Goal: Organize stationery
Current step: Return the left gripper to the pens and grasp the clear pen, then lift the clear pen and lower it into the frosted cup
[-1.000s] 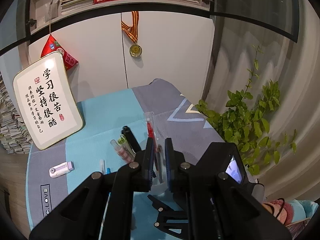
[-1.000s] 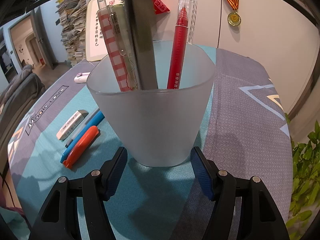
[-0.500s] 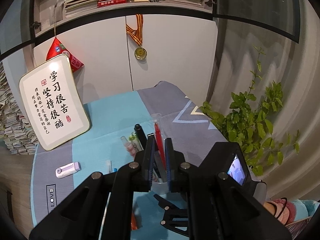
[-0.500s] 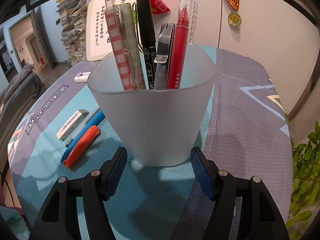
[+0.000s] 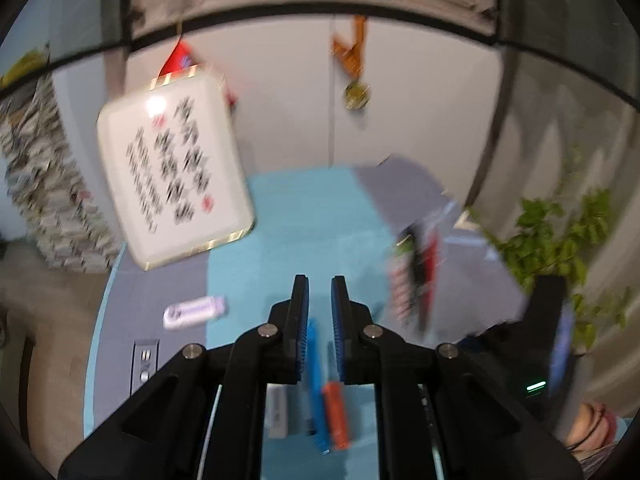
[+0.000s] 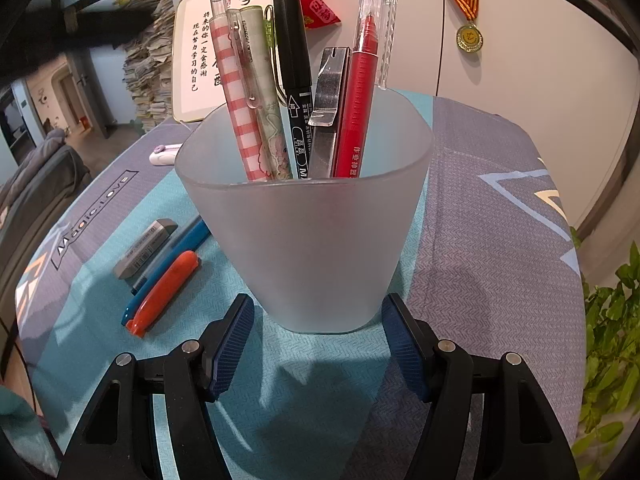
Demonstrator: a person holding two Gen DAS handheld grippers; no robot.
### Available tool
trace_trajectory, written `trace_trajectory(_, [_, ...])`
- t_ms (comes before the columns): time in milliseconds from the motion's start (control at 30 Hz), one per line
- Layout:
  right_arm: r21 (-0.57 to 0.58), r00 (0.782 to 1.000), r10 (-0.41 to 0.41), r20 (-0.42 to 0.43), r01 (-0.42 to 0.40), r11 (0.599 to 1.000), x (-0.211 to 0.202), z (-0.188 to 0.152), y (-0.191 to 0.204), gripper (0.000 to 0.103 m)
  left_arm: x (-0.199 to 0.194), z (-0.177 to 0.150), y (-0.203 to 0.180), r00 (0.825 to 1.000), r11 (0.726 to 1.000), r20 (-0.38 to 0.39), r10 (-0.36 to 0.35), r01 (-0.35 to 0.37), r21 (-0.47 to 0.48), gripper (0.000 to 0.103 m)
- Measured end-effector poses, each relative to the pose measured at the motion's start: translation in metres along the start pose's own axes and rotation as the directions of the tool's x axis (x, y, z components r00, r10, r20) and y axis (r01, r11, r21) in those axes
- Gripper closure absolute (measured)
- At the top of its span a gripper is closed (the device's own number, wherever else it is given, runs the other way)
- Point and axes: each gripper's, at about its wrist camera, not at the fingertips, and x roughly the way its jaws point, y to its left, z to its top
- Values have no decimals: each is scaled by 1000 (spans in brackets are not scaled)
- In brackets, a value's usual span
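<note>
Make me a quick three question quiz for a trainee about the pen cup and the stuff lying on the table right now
1. True or false: the right gripper is clamped on the frosted cup.
2. How many items stand in the cup? A) three B) five C) seven
3. Fill in: the orange pen lies on the table beside a ____ pen.

Key
1. False. Its jaws are open, one either side of the cup's base, with gaps.
2. B: checked pen, pale green pen, black marker, metal utility knife, red pen.
3. Blue.
</note>
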Motion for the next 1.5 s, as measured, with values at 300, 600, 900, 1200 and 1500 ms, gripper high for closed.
trace_trajectory(300, [6, 1000, 2, 4, -2, 1000, -1, -1, 2, 39, 63, -26, 22, 984, 998, -174, 44, -49, -29, 92])
trace_trajectory(600, [5, 1000, 1, 4, -1, 1000, -1, -1, 1, 39, 84, -29, 21, 975, 998, -216, 47, -52, -18, 92])
trace_trajectory(900, [4, 1000, 0, 3, 0, 1000, -1, -1, 1, 39, 109, -23, 13, 968, 998, -241, 66, -66, 8, 91])
trace_trajectory(1200, [4, 1000, 0, 4, 0, 1000, -1, -1, 1, 39, 129, -12, 2, 968, 998, -242, 68, -64, 22, 89])
trace_trajectory(1500, [3, 1000, 0, 3, 0, 1000, -1, -1, 1, 39, 104, -8, 17, 983, 998, -184, 26, -36, -50, 99])
